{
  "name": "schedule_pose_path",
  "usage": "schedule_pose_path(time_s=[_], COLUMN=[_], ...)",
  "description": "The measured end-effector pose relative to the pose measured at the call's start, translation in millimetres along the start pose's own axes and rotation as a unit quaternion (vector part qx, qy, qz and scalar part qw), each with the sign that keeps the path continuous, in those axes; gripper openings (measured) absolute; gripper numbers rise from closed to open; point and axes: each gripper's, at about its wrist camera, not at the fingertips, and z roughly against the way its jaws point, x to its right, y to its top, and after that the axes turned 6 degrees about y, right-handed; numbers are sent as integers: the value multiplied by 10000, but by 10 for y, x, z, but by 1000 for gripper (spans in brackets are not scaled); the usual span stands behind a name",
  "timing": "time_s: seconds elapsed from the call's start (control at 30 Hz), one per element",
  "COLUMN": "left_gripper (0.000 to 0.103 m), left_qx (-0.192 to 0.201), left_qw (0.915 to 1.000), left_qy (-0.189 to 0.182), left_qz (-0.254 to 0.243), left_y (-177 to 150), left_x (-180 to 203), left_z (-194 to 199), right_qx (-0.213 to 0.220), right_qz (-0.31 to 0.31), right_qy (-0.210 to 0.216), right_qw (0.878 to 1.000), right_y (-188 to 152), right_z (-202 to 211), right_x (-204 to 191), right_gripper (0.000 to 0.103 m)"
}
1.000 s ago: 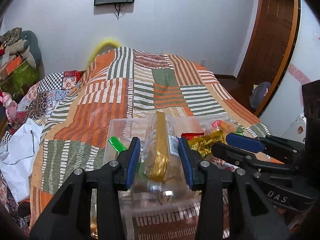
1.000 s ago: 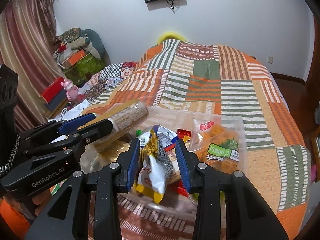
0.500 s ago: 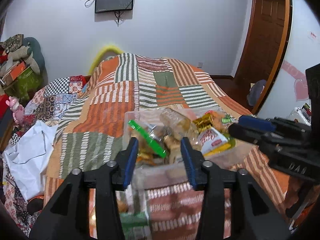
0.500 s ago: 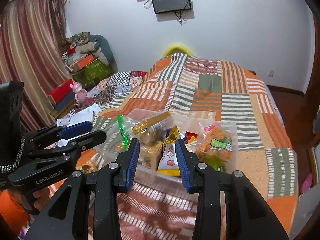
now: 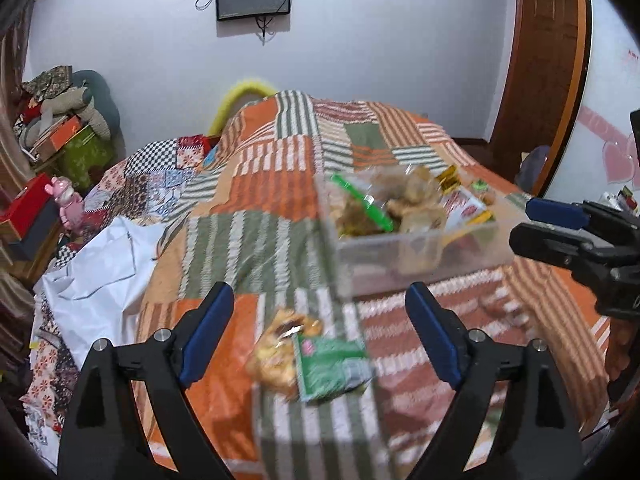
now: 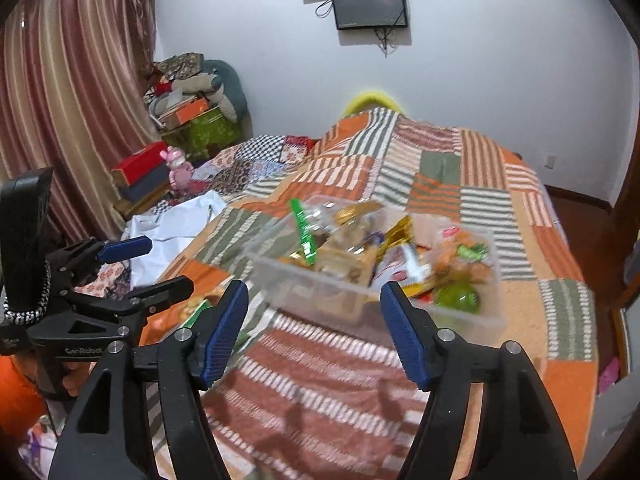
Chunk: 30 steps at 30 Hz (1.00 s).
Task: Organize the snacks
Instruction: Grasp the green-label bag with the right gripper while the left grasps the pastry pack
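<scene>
Both tools, left tool [image 5: 320, 328] and right tool [image 6: 314, 322], backed off the bin [image 6: 360, 296], jaws opening, empty.

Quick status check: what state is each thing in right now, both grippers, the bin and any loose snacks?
left gripper: jaws opening, nothing between them
right gripper: jaws opening, empty
clear bin: lidless, heaped with snacks
green snack packet: loose on the bedspread, outside the bin
wall screen: dark

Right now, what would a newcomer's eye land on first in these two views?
The clear plastic box heaped with bright snack packets, sitting on the orange and green patchwork bedspread. Next, one green snack packet lying loose on the bedspread, framed by the left gripper as its empty jaws open.
</scene>
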Motion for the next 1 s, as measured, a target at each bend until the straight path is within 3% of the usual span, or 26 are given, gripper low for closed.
schedule_pose_path(time_s=[0.2,0.53,0.77,1.0], left_gripper=[88,88,88,88], left_qx=[-139,-371,-564,-693], left_qw=[9999,9991,9979,9966], left_qy=[14,71,-4,-217], left_qz=[15,188,316,377], left_y=[-263,-657,-867,-888], left_x=[-179,-500,-638,-637], left_z=[20,-65,-192,-353], right_qx=[-259,-1085,-1494,-1568], right_qz=[-139,-13,177,464], right_qy=[266,493,485,261], right_qw=[9992,9929,9874,9862], right_y=[-111,-359,-420,-392], right_z=[-243,-773,-1079,-1245], right_x=[-122,-423,-556,-644], right_gripper=[65,65,65,65])
